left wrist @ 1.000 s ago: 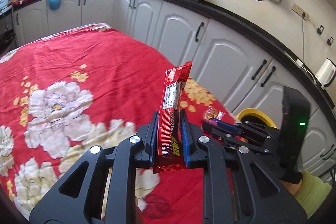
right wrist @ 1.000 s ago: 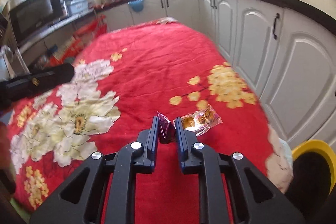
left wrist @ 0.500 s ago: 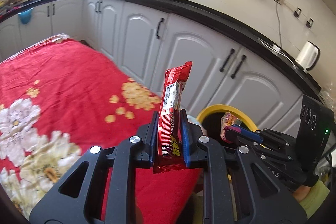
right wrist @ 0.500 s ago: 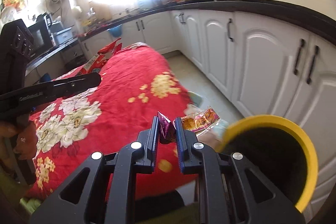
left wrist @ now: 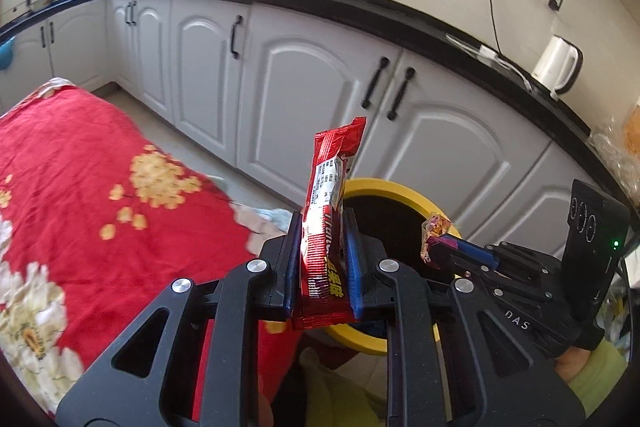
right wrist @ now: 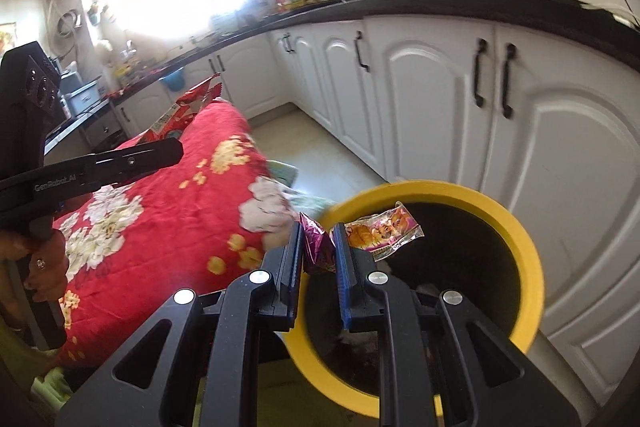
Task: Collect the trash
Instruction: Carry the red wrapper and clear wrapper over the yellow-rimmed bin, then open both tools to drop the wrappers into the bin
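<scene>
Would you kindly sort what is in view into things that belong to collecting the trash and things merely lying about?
Belongs to the job:
red wrapper, in the left hand-held gripper
purple wrapper and orange wrapper, at the right hand-held gripper
yellow-rimmed bin

Lying about:
white kettle
red floral cloth
</scene>
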### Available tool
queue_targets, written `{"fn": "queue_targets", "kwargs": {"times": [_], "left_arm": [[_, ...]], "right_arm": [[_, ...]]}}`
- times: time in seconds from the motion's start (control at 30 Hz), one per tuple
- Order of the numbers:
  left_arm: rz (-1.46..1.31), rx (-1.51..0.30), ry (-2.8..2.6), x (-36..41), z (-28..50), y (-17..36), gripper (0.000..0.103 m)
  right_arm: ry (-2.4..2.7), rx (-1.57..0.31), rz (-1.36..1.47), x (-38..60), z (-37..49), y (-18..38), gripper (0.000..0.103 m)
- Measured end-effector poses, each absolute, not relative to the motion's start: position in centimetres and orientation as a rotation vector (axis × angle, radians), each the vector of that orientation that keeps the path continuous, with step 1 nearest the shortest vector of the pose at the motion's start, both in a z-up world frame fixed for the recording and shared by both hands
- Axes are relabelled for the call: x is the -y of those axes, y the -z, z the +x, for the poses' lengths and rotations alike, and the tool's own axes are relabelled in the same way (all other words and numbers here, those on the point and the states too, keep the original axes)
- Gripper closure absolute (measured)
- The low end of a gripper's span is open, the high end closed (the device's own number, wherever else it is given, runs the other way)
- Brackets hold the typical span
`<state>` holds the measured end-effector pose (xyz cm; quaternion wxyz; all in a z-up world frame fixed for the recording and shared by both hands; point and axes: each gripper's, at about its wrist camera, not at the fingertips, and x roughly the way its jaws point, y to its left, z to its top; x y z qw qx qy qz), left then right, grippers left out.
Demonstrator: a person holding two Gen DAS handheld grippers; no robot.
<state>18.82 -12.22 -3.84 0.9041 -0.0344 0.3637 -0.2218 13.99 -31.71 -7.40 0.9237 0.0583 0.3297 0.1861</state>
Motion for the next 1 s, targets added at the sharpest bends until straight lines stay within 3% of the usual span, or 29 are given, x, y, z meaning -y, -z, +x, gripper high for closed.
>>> {"fn": "queue_targets", "kwargs": {"times": [0.73, 0.93, 1.0], "left_arm": [[0.01, -0.935, 0.539, 20.0, 21.1, 10.3, 0.089], [0.018, -0.963, 0.545, 20.7, 21.3, 11.4, 0.089], [0.016, -0.968, 0.544, 20.6, 21.4, 11.6, 0.081]], "right_arm": [[-0.295, -0.802, 0.214, 37.2, 13.2, 14.2, 0.087], [-0.291, -0.818, 0.225, 37.5, 13.1, 14.8, 0.083], [-0.287, -0.82, 0.229, 37.5, 13.2, 14.8, 0.079]]}}
